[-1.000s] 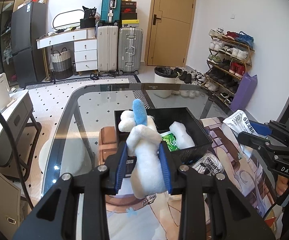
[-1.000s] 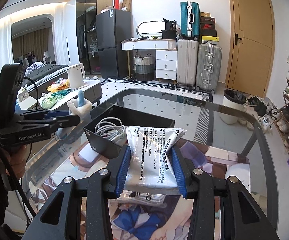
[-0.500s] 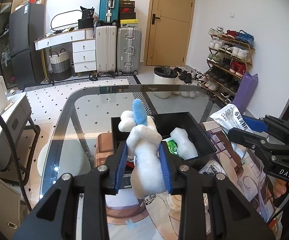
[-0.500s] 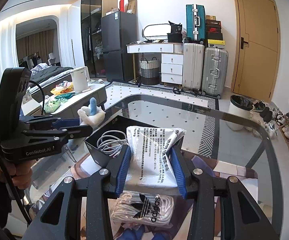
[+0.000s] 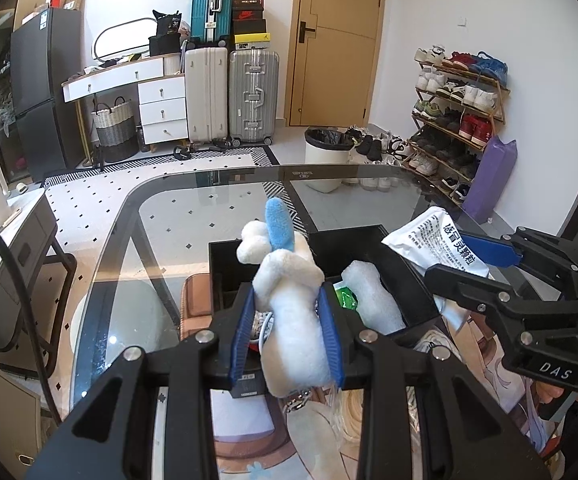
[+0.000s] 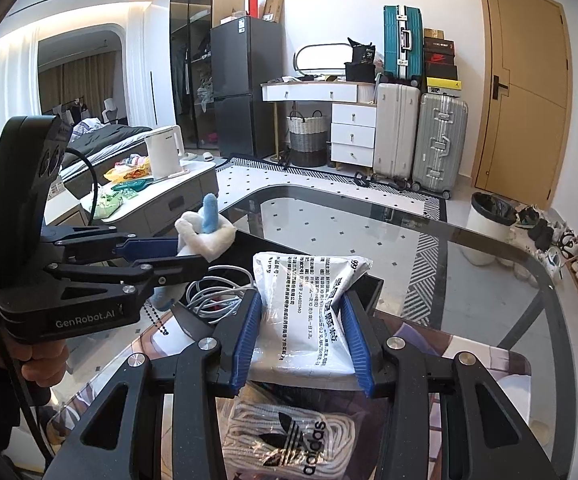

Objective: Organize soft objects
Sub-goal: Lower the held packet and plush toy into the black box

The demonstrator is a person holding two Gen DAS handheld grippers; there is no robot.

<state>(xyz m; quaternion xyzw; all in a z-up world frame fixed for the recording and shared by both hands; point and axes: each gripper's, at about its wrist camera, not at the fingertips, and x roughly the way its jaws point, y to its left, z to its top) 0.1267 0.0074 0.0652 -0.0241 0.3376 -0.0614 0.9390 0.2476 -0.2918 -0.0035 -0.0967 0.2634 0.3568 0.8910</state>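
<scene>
Plush toy (image 5: pixel 289 312) above black bin (image 5: pixel 405 276); glass table (image 5: pixel 177 240).

Bright, even daylight fills both views, strongest from the curtained opening at far left of the right wrist view. The dark-rimmed glass table (image 5: pixel 209 216) mirrors the room. Fisheye bending and black vignetting mark edges; focus stays sharp.

- Left gripper (image 5: pixel 287 336): black angular frame, blue ribbed pads, silver screws, "GenRobot.AI" lettering, black cable.
- Right gripper (image 6: pixel 303 340): same build, "DAS" marking.
</scene>
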